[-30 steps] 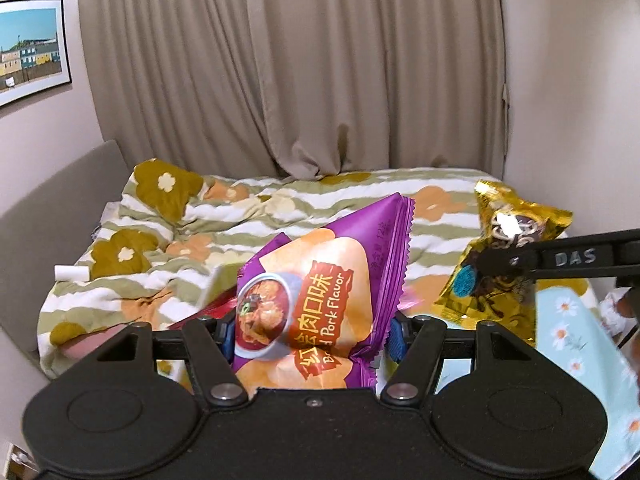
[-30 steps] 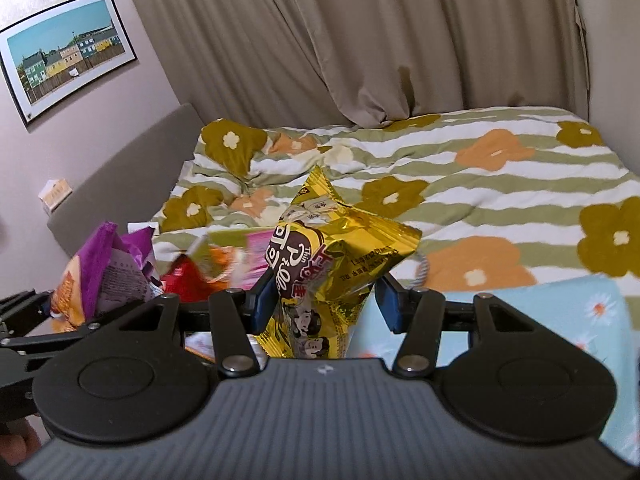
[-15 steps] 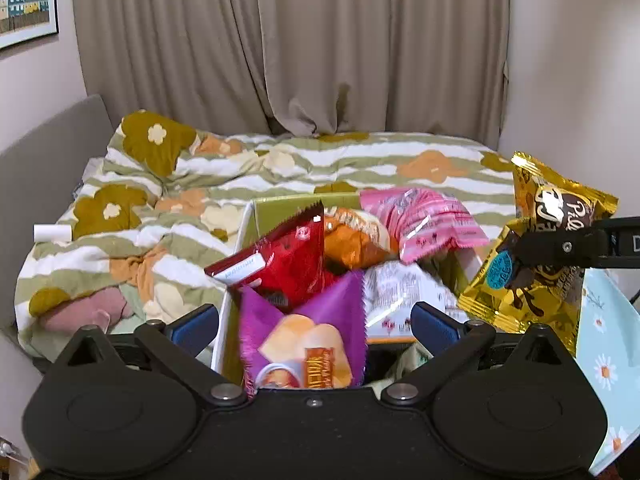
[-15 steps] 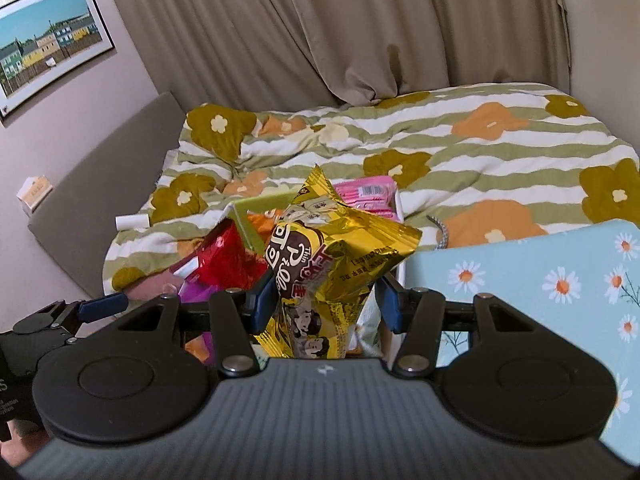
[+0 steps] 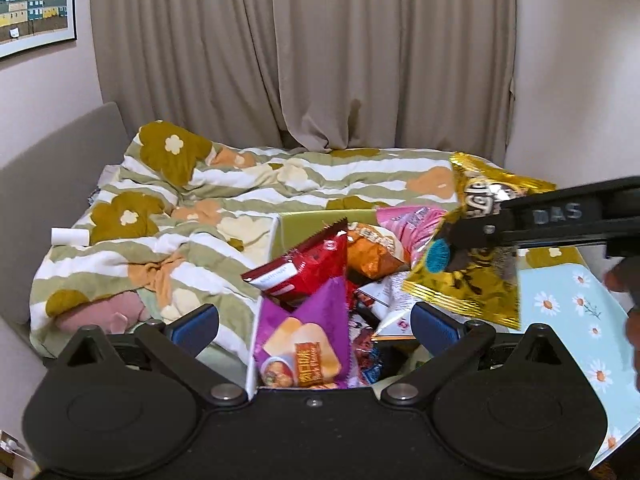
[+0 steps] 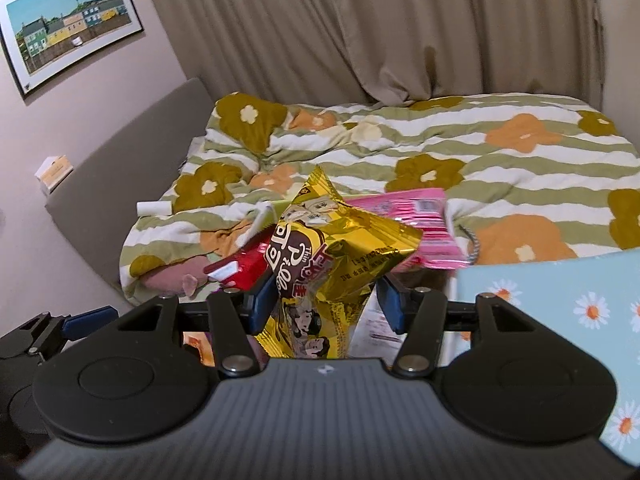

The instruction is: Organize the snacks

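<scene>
Purple bag (image 5: 306, 344) dropped in box (image 5: 320, 220) from wide left gripper (image 5: 314, 320); right gripper (image 6: 326, 300) opening around gold bag (image 6: 332, 264) above box.

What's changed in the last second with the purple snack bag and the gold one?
The left gripper opened and let go of the purple bag, which now sits in the box with the other snacks. The right gripper carried the gold bag over the box; its jaws are opening, bag between them. The bedding is unchanged.

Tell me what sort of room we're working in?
A bedroom, most likely: a bed with a flower-patterned duvet, drawn beige curtains behind it, and a framed picture on the wall.
</scene>
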Tool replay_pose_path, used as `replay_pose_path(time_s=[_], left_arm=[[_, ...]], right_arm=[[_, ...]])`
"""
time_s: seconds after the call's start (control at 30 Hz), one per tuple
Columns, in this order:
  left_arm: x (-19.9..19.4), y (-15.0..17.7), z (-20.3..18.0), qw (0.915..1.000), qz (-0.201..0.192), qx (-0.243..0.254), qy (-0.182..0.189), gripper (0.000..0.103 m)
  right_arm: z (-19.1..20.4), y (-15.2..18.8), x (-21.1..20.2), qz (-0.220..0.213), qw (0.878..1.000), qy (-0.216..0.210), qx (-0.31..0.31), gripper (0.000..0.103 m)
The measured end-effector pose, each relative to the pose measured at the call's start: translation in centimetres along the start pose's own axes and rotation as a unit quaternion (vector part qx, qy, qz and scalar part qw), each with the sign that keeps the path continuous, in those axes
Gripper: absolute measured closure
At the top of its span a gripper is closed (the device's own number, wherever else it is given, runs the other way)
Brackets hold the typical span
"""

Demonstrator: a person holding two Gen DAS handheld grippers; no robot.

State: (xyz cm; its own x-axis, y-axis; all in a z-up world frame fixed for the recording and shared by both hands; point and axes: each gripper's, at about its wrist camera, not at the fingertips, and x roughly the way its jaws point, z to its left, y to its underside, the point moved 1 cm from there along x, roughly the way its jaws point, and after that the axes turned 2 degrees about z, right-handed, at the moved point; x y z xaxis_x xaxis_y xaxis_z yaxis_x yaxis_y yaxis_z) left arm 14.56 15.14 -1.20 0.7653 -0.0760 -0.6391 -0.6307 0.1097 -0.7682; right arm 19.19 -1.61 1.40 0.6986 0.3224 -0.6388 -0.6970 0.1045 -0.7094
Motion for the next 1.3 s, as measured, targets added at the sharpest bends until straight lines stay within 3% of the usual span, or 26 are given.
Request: replay_pose_path(time_s=[0.07,0.1,0.13,0.4,0.57,0.93,1.3], left_arm=[[0.2,0.0,0.4,1.0,0.003,0.004,-0.003,0.0],[0.4,0.1,0.6,1.0,0.005,0.006,-0.004,0.0],[0.6,0.3,0.8,0.9999,0.007,0.008,-0.005,0.0],[1.8,1.1,1.4,0.9995,0.027,0.013,0.009,0.0],[0.6,0.7,0.5,0.9996,0.015,0.022,0.005,0.0],[-6.2,0.2,-3.2,0.9994,-0.026,0.011,-0.02,0.0],[-11.4,2.3,-7.8,0.9982,-0.055,0.022,-0.006,0.0]], right_arm=[[0.6,-0.2,1.3,0.006,1.0,-0.006,0.003,0.021],[0.8,-0.2,1.9,0.005,1.0,-0.006,0.012,0.002],[0.9,-0.2,2.4,0.003,1.0,-0.008,0.023,0.0],[0.8,1.7,2.7,-0.006,0.999,0.018,0.034,0.0],[0.5,2.0,1.0,-0.017,0.999,0.026,0.035,0.0],[-0.9,2.6,-8.7,-0.07,0.996,0.061,0.003,0.0],[-4.9,8.2,-16.5,-0.044,0.989,0.139,0.001,0.0]])
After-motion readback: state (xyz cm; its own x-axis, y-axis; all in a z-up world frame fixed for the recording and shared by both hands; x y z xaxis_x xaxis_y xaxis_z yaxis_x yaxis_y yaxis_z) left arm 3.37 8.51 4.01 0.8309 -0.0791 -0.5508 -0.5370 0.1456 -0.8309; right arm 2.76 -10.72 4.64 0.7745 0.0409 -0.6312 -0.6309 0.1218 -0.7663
